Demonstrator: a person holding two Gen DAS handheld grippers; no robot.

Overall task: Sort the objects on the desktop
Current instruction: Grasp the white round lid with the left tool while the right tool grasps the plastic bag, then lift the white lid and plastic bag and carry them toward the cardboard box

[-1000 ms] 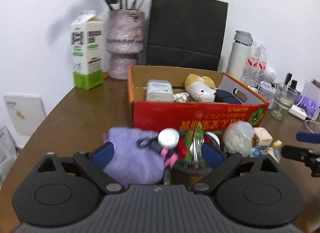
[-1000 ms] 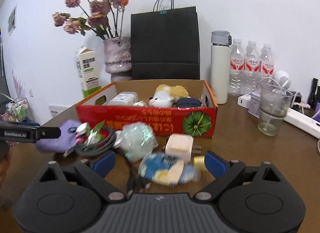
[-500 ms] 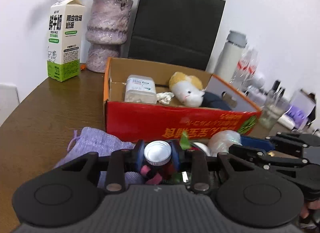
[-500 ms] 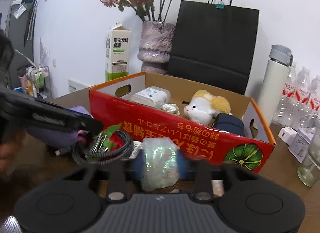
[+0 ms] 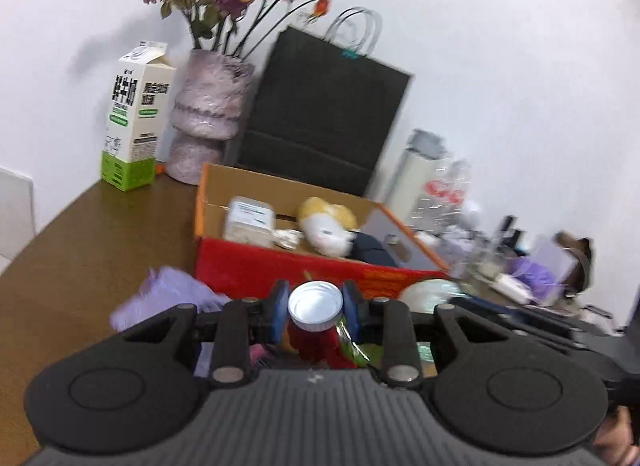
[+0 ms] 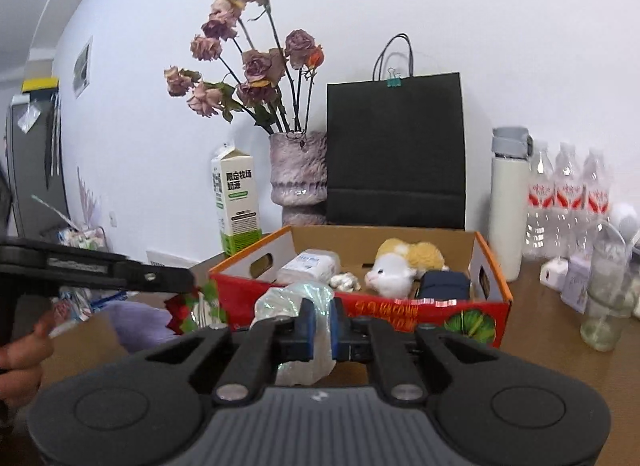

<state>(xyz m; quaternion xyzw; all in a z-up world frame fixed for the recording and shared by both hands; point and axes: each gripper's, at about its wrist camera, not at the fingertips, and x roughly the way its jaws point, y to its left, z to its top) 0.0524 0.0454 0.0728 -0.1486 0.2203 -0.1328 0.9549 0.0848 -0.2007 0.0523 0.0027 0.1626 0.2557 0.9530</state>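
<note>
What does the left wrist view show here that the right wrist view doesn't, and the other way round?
Only the left wrist view shows the jar's silver lid between the left gripper pads. Only the right shows the right gripper shut on the plastic bag, and the grey cabinet at far left. Both share the red box, plush toy, milk carton, vase and black bag.

Left claw clamped on silver-capped jar; right claw pinching crinkly wrapped bundle.
</note>
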